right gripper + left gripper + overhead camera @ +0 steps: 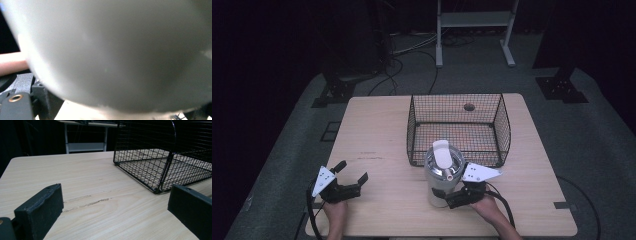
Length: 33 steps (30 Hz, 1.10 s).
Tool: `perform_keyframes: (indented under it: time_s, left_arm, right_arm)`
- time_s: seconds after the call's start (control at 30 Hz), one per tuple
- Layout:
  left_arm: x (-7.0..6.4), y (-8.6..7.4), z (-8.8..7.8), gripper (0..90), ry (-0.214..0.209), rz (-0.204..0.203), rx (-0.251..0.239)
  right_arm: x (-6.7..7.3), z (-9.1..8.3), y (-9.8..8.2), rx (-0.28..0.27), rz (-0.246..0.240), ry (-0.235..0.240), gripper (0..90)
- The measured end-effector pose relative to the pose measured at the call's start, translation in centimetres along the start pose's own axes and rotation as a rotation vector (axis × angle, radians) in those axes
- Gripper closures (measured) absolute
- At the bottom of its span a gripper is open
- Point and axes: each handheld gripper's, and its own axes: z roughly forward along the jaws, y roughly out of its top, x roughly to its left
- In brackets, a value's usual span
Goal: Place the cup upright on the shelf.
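A silver tumbler (pixel 443 170) with a clear lid and a white flap stands upright near the front middle of the wooden table (pixel 377 125), just in front of a black wire basket (pixel 457 95). My right gripper (pixel 451 199) is shut on the tumbler's lower body from the right. In the right gripper view the tumbler's pale wall (pixel 112 50) sits pressed close between the jaws. My left gripper (pixel 353 170) rests at the front left of the table, open and holding nothing. Between its wide-apart jaws, the left gripper (pixel 115 207) looks over bare wood toward the basket's corner (pixel 165 167).
The basket is empty, and a round hole (pixel 469 106) in the tabletop shows behind it. On the floor beyond the table are a white shelf frame (pixel 474 20), loose cables (pixel 412 55) and two black stand bases (pixel 337 90) (pixel 559 87).
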Motion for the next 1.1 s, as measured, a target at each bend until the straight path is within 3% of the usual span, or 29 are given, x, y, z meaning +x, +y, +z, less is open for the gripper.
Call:
perform_keyframes:
  time_s: [0.9, 1.1]
  left_arm:
    - [0.0, 0.0, 0.0, 0.0, 0.000, -0.002, 0.000]
    - [0.0, 0.0, 0.0, 0.0, -0.001, -0.004, -0.003]
  right_arm:
    - [-2.2, -0.9, 5.9, -0.075, -0.030, -0.028, 9.4]
    - [-3.5, -1.0, 7.8, -0.080, -0.045, -0.056, 9.3]
